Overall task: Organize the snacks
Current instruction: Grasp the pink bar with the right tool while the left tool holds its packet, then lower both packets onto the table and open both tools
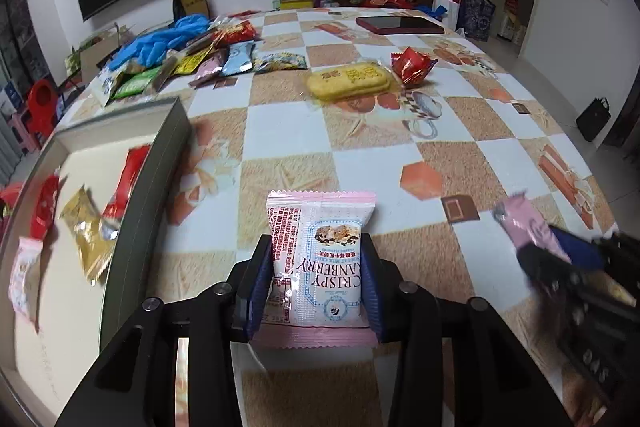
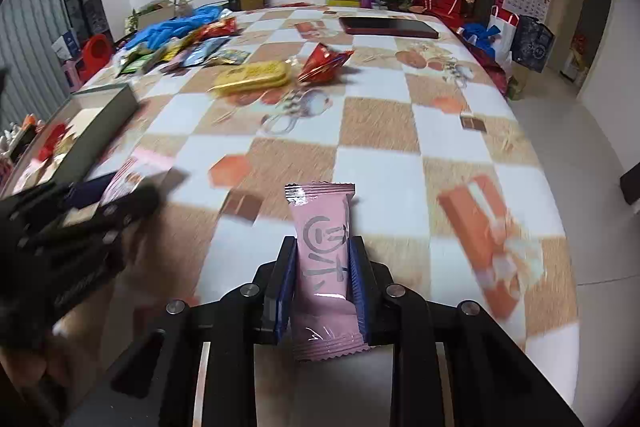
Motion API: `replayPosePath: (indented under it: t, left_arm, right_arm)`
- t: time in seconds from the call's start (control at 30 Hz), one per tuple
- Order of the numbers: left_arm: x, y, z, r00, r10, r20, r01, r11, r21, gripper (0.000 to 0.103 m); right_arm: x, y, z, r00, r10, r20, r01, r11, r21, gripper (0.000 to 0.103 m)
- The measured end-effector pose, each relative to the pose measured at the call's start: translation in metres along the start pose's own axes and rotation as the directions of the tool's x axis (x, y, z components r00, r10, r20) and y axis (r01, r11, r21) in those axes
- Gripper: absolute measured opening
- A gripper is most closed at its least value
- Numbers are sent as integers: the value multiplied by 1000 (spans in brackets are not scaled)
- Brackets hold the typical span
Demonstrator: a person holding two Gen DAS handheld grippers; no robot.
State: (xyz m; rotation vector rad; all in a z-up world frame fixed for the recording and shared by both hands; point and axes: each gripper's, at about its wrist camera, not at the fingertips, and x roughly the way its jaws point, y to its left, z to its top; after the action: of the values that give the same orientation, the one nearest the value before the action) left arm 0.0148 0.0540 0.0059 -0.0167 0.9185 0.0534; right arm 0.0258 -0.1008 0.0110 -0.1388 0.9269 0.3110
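Two packets: cranberry crisp packet (image 1: 320, 259) clamped in left hand-held gripper (image 1: 316, 287); pink bar (image 2: 323, 267) in right hand-held gripper (image 2: 322, 287).
Handling: probably light, crinkly, slippery film; contents likely brittle, so grip mid-body, gently.

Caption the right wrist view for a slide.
Right gripper clamps a pink snack bar above the checkered tablecloth; snack pile beyond.

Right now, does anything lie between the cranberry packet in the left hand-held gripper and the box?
Nothing visible does: only bare tablecloth separates the cranberry packet from the box, whose near wall it must clear.
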Motion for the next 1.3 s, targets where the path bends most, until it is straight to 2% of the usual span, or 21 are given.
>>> replayPosePath:
  t: [0.2, 0.43, 0.53, 0.67, 0.73, 0.77, 0.83, 0.87, 0.9, 0.97, 1.03, 1.07, 1.1, 1.27, 1.3]
  left_arm:
    - [-16, 3, -20, 1000, 20, -2, -20, 1000, -20, 44]
    - [-14, -9, -19, 997, 74, 24, -73, 997, -5, 44]
    - [-12, -13, -17, 1000, 13, 22, -13, 1000, 12, 44]
    - [-7, -8, -11, 1000, -16, 18, 16, 1000, -8, 46]
    - [-6, -9, -10, 1000, -27, 17, 27, 1000, -3, 50]
    - [-6, -10, -10, 999, -32, 15, 32, 999, 3, 56]
    - [-4, -14, -11, 1000, -13, 1, 13, 1000, 18, 79]
    - [-3, -14, -11, 1000, -3, -6, 3, 1000, 17, 87]
    - [-3, -15, -11, 1000, -11, -7, 12, 1000, 19, 87]
    - [-2, -12, -12, 1000, -20, -11, 20, 1000, 8, 86]
    - [-2, -11, -12, 1000, -25, -11, 25, 1000, 1, 87]
    - [-2, -9, -11, 1000, -20, -11, 20, 1000, 5, 87]
    - [-2, -8, -11, 1000, -20, -11, 20, 1000, 5, 87]
    - [0, -5, -10, 1000, 0, -22, 0, 1000, -13, 95]
    - [1, -2, -10, 1000, 12, -25, -12, 1000, -20, 101]
  right_arm:
    - [-25, 17, -24, 998, 60, 9, -60, 998, -36, 28]
    - [-15, 22, -29, 999, 38, 18, -37, 998, -54, 28]
    - [-14, 22, -28, 999, 34, 23, -33, 998, -58, 28]
    - [-9, 18, -21, 999, 31, 24, -29, 998, -55, 28]
    - [-5, 15, -16, 999, 39, 24, -38, 998, -50, 28]
    - [-3, 15, -14, 999, 40, 25, -39, 998, -51, 28]
    - [-2, 16, -13, 999, 36, 25, -35, 998, -56, 28]
    - [-2, 17, -13, 999, 31, 25, -29, 998, -61, 28]
    - [-3, 18, -13, 999, 23, 25, -21, 998, -66, 28]
    - [-3, 18, -13, 1000, 15, 25, -14, 998, -67, 33]
    - [-1, 12, -13, 1000, -15, 18, 15, 999, -33, 61]
    - [-1, 8, -12, 1000, -13, 15, 13, 1000, -16, 66]
    - [-1, 5, -12, 1000, 8, 16, -8, 1000, -2, 67]
    - [0, 7, -11, 1000, 1, 12, -1, 1000, -17, 68]
    - [1, 6, -11, 1000, 0, 11, 0, 1000, -14, 73]
